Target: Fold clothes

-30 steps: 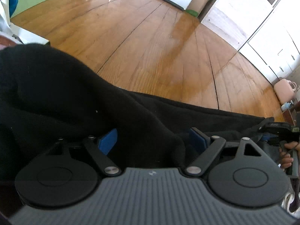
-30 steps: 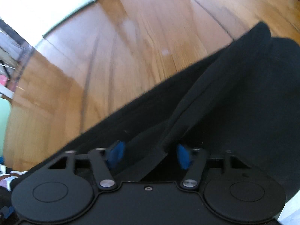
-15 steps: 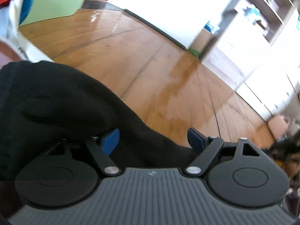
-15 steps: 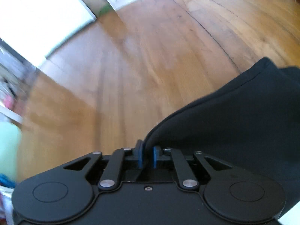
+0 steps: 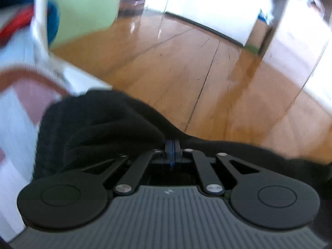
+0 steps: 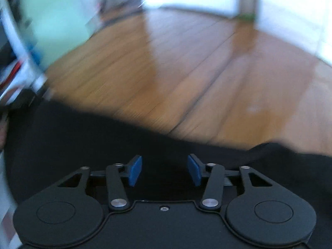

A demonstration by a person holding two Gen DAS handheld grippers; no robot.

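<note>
A black garment (image 5: pixel 99 124) lies bunched on the wooden floor (image 5: pixel 217 87), filling the lower left of the left wrist view. My left gripper (image 5: pixel 172 145) is shut on a fold of this cloth, its blue pads pressed together at the fabric's edge. In the right wrist view the same black garment (image 6: pixel 83 137) spreads across the lower half. My right gripper (image 6: pixel 165 169) stands open just above it, blue pads wide apart with nothing pinched between them. Both views are motion-blurred.
A white piece of furniture with a reddish trim (image 5: pixel 18 108) stands close on the left, with a green panel (image 5: pixel 83 6) behind it. White cabinets (image 5: pixel 300 31) line the far right. Bare wooden floor (image 6: pixel 207 72) stretches ahead of the garment.
My left gripper has gone from open to shut on the black cloth. My right gripper, shut on a fabric edge half a second ago, has opened and let go. Both views have swung.
</note>
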